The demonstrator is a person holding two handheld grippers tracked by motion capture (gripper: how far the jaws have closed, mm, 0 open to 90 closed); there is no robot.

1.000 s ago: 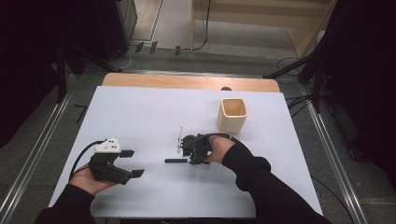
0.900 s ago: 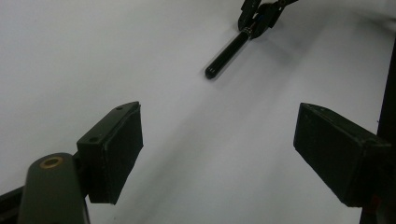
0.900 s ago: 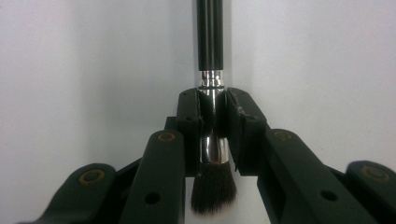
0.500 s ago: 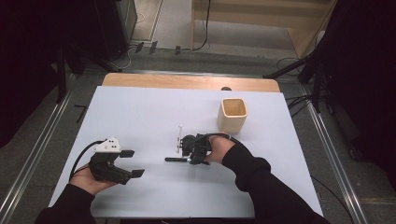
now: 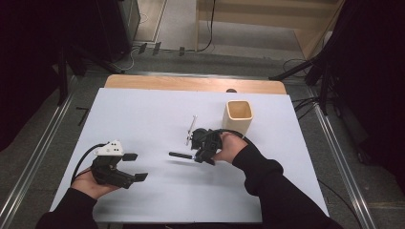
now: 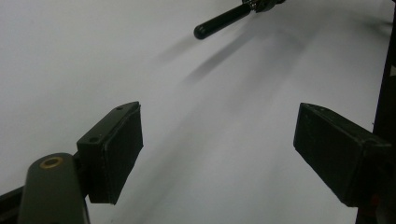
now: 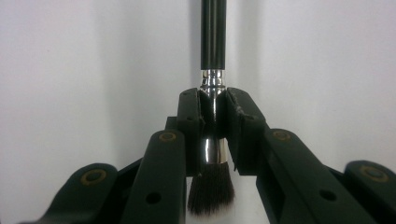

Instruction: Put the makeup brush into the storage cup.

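Note:
My right gripper (image 5: 195, 155) is shut on a black-handled makeup brush (image 5: 179, 155) at its silver ferrule, near the middle of the white table. In the right gripper view the brush (image 7: 213, 37) points away from the camera, its dark bristles toward the lens, with the gripper (image 7: 214, 119) clamped on the ferrule. The brush handle's tip (image 6: 219, 22) shows at the top of the left gripper view. My left gripper (image 5: 136, 167) is open at the front left, held just above the table, with nothing between its pads (image 6: 116, 149).
A tan square cup (image 5: 238, 116) stands upright behind the right hand. A thin silver tool (image 5: 191, 129) lies on the white tabletop (image 5: 143, 114) just beyond the right gripper. The table's wooden back edge (image 5: 191, 83) borders the floor.

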